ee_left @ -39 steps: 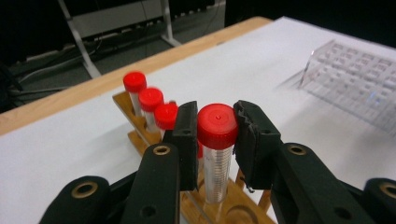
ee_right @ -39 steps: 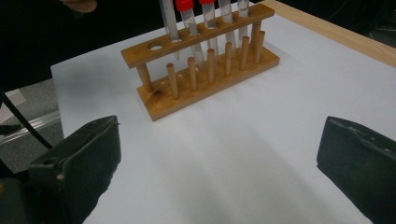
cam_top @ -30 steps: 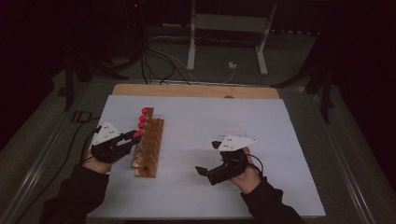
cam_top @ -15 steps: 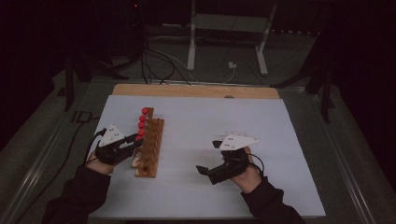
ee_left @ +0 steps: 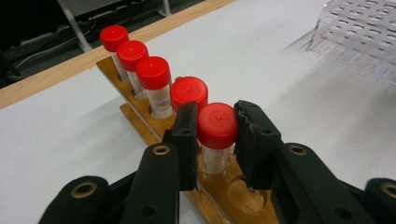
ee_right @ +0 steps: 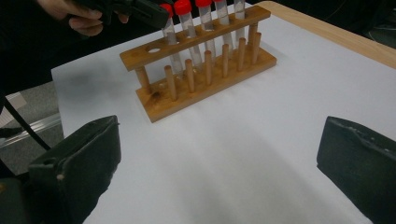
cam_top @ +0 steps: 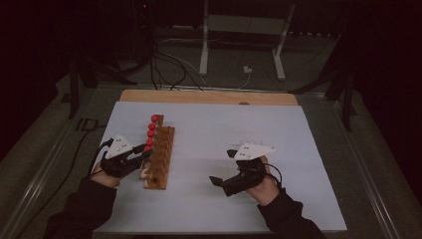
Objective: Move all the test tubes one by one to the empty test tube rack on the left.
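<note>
- Rack: one brown wooden test-tube rack (cam_top: 160, 157) stands on the white-covered desk (cam_top: 278, 134), on its left half. It has a top bar with round holes, a row of upright wooden pegs and a base board, best seen in the right gripper view (ee_right: 205, 60).
- Tubes: five clear plastic tubes with red screw caps (ee_left: 154, 79) stand upright in the rack, one to a hole, in a single row. Five red caps are also counted in the high view (cam_top: 151, 132).
- Rack holes: in the left gripper view one empty hole lies at the near end of the rack, just beside the nearest tube; part of another hole shows behind the right finger.
- Left gripper (ee_left: 217, 133): at the near end of the tube row. Its black fingers (ee_left: 187, 135) stand on either side of the nearest red-capped tube (ee_left: 217, 125), level with the cap. They look pressed against the cap on both sides, the tube seated in its hole. In the high view this left gripper (cam_top: 144, 152) sits at the rack's left side.
- Right gripper (cam_top: 219, 180): well apart from the rack, to its right over bare desk. In the right gripper view its two fingers (ee_right: 79, 158) stand wide apart with nothing between them.
- Second rack: one clear plastic rack with many small holes (ee_left: 359, 32) lies beyond the wooden rack, on the desk; no contents can be made out.
</note>
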Motion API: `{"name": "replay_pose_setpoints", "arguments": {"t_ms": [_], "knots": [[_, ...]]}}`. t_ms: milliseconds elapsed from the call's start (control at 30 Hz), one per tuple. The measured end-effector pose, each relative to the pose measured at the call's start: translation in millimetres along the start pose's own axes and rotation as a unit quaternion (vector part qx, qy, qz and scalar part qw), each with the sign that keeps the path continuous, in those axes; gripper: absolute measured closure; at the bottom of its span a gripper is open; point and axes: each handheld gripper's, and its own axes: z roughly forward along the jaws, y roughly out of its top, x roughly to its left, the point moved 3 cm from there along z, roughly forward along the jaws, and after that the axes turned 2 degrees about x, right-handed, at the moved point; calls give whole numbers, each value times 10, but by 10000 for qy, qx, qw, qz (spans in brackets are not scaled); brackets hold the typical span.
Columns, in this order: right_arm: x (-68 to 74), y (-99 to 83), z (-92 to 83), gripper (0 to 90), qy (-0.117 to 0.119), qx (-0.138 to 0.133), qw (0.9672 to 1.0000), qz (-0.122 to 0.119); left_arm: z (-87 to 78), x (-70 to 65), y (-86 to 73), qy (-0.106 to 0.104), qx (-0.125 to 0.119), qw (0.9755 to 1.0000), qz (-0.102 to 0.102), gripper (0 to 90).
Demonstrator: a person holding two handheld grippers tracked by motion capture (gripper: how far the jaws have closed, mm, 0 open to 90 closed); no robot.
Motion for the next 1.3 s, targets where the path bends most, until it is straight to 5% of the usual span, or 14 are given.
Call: {"name": "replay_pose_setpoints", "arguments": {"t_ms": [200,400,600,700,967,1300], "knots": [[-4,3,-5,0,-1,-12,10000,2,-15,3,6,-55,-9,10000,21,670],[-5,7,-16,0,-2,-11,10000,16,-132,11,77,-158,-203,9996,-127,441],[-24,13,-39,0,-29,-59,10000,5,-255,-88,152,-536,-294,9979,-217,176],[-30,16,-54,0,-53,-90,9999,21,-291,-164,191,-906,-406,9948,-235,78],[-53,-4,-75,0,-175,-132,9998,-36,-251,-393,306,-1418,-403,9889,-175,8],[-101,-84,-93,0,-324,-113,9994,-48,-95,-793,341,-1871,-473,9808,299,8]]}}
